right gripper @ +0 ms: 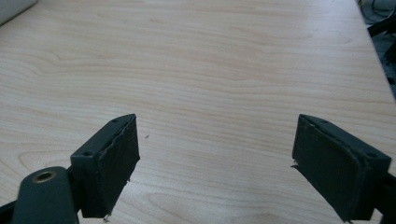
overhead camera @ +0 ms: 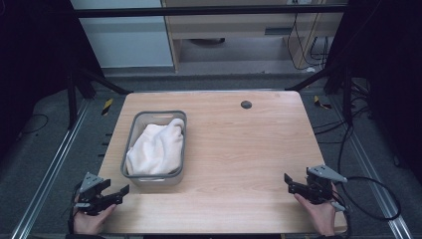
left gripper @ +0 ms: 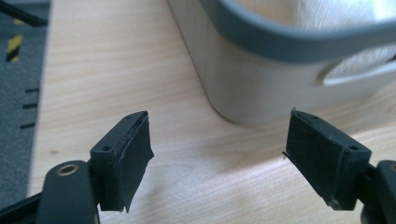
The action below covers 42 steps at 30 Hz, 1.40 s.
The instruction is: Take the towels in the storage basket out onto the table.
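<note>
Wooden surface [overhead camera: 239, 149] largely bare across middle and right, open room from the near edge to the far edge; small dark round hole [overhead camera: 246, 104] near the far edge, well apart from everything else; grey floor with metal rails on both sides below the edges.

Left tongs [overhead camera: 122, 191] at the near left corner, held in a hand [overhead camera: 92, 221] coming in from the bottom, pointed right and slightly forward toward the basket; jaws spread, nothing between them, seen in the left gripper view [left gripper: 217, 154] over bare wood just short of the basket's rounded near corner.

Right tongs [overhead camera: 287, 181] near the near right corner, held in a hand [overhead camera: 321, 214], pointed left across the surface; jaws released and wide apart, nothing held; bare wood ahead in the right gripper view [right gripper: 215, 158]; black cable [overhead camera: 368, 199] looping off the right edge.

Grey basket [overhead camera: 130, 144] on the left half, long side running near to far, handle slot in its near wall; white towel [overhead camera: 157, 147] bunched inside, rising above the rim at the far right; basket standing directly ahead of the left tongs, close but not touching.
</note>
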Tool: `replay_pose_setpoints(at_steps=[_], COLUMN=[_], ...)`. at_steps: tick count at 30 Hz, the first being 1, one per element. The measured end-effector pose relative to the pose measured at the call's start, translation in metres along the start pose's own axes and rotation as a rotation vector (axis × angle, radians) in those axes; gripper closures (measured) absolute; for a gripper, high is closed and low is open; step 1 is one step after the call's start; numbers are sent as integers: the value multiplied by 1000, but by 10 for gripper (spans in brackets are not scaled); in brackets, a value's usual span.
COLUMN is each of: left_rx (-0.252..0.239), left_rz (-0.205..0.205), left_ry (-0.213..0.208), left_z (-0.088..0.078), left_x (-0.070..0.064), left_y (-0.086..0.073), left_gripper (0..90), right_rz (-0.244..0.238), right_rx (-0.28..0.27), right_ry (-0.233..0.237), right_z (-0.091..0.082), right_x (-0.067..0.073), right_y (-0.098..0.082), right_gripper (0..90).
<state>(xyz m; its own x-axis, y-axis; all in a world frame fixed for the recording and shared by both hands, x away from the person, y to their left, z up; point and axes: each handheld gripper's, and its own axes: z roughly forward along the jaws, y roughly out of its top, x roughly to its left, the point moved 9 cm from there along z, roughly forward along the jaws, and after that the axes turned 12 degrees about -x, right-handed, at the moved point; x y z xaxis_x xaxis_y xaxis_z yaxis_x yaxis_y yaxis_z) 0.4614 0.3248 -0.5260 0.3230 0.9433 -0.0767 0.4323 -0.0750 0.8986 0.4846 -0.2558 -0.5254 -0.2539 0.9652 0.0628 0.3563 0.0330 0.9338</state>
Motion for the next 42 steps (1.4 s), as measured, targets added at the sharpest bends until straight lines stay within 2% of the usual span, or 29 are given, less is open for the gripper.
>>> replay_pose_setpoints(at_steps=[2,5,11,13,19,27,32,42], left_rx=[-13,-34,-52,-77,-116,-119,-135,-146], left_rz=[-30,-52,-57,-61,-75,-71,-51,-42], left_ry=[0,2,13,19,4,4,3,0], left_z=[-4,-9,-15,-19,-27,-32,-37,-44], left_x=[1,0,-2,-2,-4,-3,-5,-7], left_y=[4,10,19,26,41,53,66,84], left_gripper=[220,233,250,251,261,260,260,262], right_rz=[-2,-14,-17,-12,-17,-35,-41,-53], right_rx=[20,15,24,30,28,33,39,44], right_ry=[3,0,9,15,13,4,1,3], right_z=[2,3,4,4,4,5,5,5], right_x=[1,1,2,4,4,4,4,5], right_y=[-3,-3,-4,-5,-5,-7,-8,-9], right_gripper=[130,126,113,109,105,99,99,99])
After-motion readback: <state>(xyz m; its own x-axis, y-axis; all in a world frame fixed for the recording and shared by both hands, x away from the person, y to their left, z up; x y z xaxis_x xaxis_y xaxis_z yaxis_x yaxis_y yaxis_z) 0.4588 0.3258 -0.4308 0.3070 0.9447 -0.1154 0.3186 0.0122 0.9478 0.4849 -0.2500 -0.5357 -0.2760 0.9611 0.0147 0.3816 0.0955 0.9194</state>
